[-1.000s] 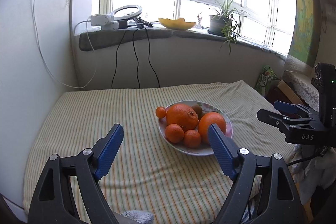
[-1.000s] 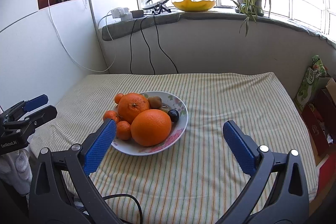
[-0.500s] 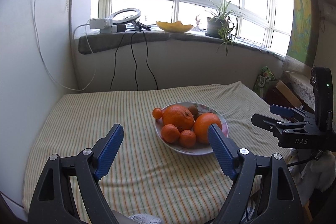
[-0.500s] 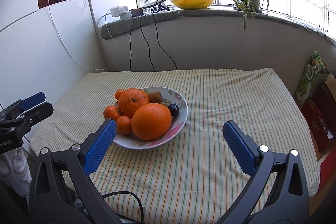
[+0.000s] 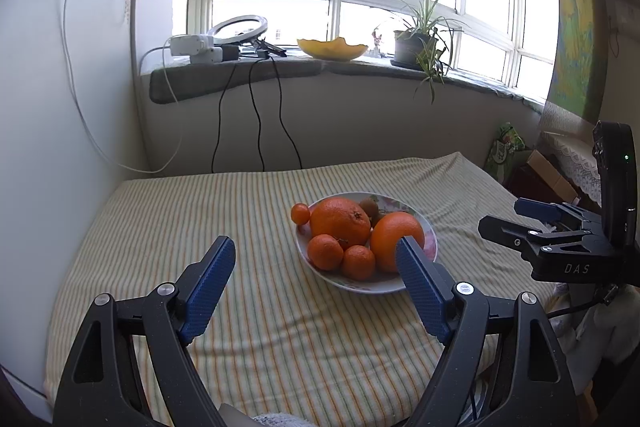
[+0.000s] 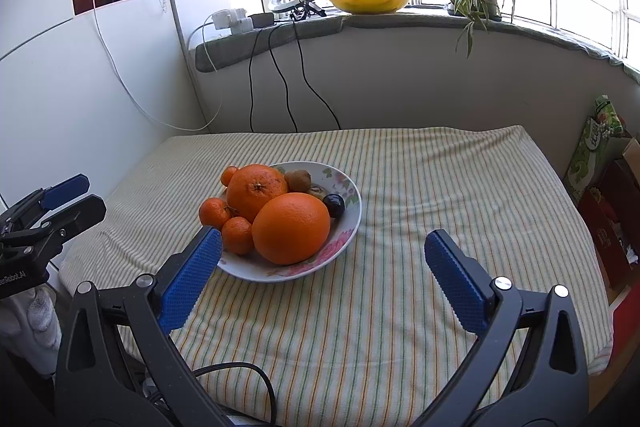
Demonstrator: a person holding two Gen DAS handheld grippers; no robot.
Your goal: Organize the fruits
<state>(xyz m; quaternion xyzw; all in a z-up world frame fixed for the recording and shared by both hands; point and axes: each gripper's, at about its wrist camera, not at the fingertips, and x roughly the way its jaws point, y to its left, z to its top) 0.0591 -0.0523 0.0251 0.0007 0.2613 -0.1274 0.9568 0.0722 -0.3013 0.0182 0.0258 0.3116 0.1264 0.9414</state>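
A floral white plate [image 5: 428,247] [image 6: 352,203] on the striped tablecloth holds two large oranges [image 5: 340,221] [image 6: 291,223], three small mandarins [image 5: 325,251] [image 6: 215,213], kiwis [image 6: 300,180] and a dark plum [image 6: 334,205]. My left gripper [image 5: 316,247] is open and empty, near the table's front edge, short of the plate. My right gripper [image 6: 322,241] is open and empty, above the cloth in front of the plate. Each gripper shows in the other's view: the right one [image 5: 520,215] at the right, the left one [image 6: 76,195] at the left.
The striped cloth [image 6: 420,187] covers the whole table. A white wall panel [image 5: 60,127] stands on the left. The windowsill behind carries a ring light [image 5: 240,29], a yellow bowl [image 5: 332,49] and a potted plant [image 5: 416,43]. Boxes [image 6: 608,187] stand at the right.
Both grippers have drawn back and risen slightly from the plate; the plate looks a little farther away. Both stay open and empty.
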